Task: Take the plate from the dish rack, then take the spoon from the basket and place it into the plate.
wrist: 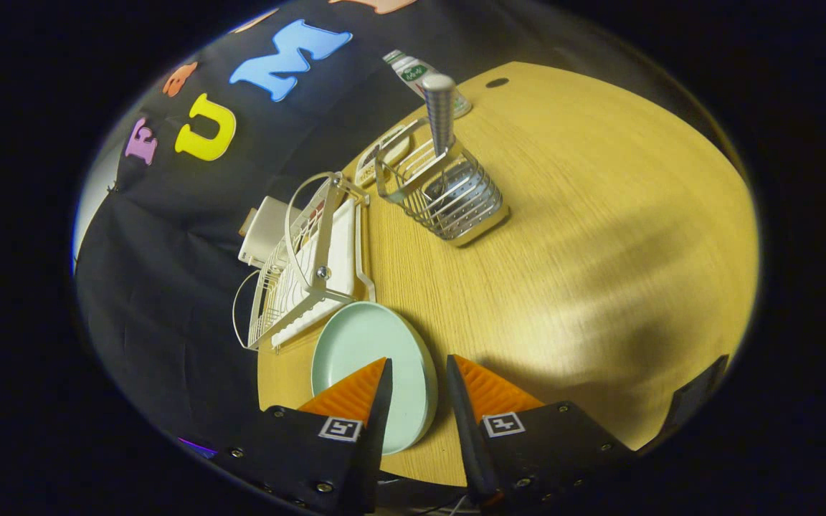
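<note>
- Wooden desk (pixel 599 236), grain visible, black cloth wall behind.
- Plate (pixel 363 344) lies flat near the desk's edge, beside the dish rack (pixel 312 272).
- Spoon (pixel 440 115) stands in the basket (pixel 449 193), mid-desk.
- Gripper (pixel 416 369) fingers spread apart, holding nothing, above the plate's rim.

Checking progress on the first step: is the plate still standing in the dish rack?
No, the plate lies on the table beside the dish rack, under the open tongs.
</note>
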Demonstrator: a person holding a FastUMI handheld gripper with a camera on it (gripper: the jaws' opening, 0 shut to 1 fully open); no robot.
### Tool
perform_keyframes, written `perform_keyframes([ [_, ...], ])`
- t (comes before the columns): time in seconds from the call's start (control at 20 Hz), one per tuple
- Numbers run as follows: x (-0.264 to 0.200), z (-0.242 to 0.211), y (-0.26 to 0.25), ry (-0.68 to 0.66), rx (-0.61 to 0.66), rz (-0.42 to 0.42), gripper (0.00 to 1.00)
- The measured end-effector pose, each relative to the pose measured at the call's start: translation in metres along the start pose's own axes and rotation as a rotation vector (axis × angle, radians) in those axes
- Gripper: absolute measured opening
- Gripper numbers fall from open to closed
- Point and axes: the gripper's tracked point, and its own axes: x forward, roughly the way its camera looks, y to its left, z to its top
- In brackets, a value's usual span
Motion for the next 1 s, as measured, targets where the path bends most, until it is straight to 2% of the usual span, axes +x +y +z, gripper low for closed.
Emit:
perform_keyframes([
  [0.35,-0.066,0.077,0.024,-0.289,-0.423,-0.094,0.47],
  [0.5,-0.091,0.119,0.041,-0.478,-0.521,-0.109,0.47],
  [0.6,-0.095,0.133,0.044,-0.548,-0.545,-0.116,0.48],
  [0.65,-0.097,0.136,0.042,-0.561,-0.55,-0.127,0.68],
  [0.75,-0.094,0.147,0.035,-0.595,-0.559,-0.14,0.83],
  [1.0,-0.092,0.181,0.026,-0.796,-0.653,-0.139,0.83],
])
